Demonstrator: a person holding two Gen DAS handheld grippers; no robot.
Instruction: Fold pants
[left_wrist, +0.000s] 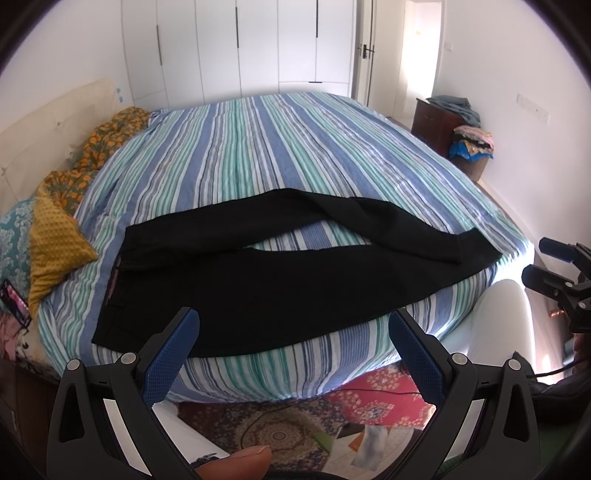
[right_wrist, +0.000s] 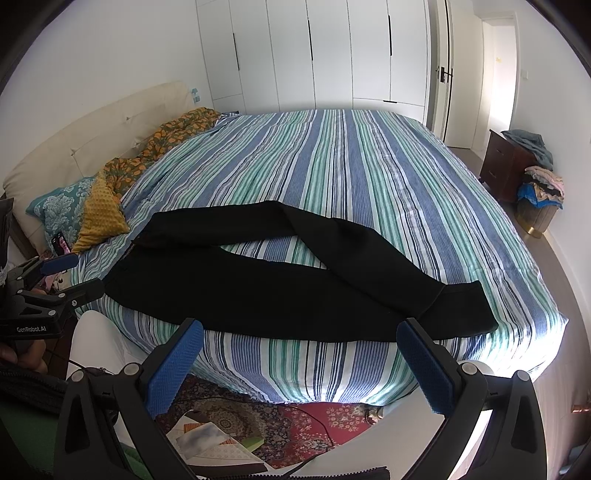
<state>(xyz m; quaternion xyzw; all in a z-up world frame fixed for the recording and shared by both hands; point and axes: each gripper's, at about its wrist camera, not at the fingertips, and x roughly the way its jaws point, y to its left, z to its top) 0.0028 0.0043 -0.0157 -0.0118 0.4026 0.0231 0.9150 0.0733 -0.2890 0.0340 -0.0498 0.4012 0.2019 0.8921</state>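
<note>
Black pants (left_wrist: 280, 280) lie flat on the striped bed (left_wrist: 280, 147) near its front edge, waistband to the left, legs spread in a V to the right, cuffs overlapping near the right corner. They also show in the right wrist view (right_wrist: 280, 291). My left gripper (left_wrist: 293, 332) is open and empty, held in front of the bed edge below the waist end. My right gripper (right_wrist: 300, 343) is open and empty, in front of the bed edge below the legs. The right gripper also shows at the right edge of the left wrist view (left_wrist: 546, 264), and the left gripper at the left of the right wrist view (right_wrist: 70, 275).
Pillows (right_wrist: 99, 214) and a floral blanket (right_wrist: 170, 140) lie at the headboard on the left. A phone (right_wrist: 61, 243) rests by the pillows. A patterned rug (right_wrist: 288, 424) with papers and a cable covers the floor. A dresser (right_wrist: 506, 166) and laundry basket (right_wrist: 539, 206) stand at right.
</note>
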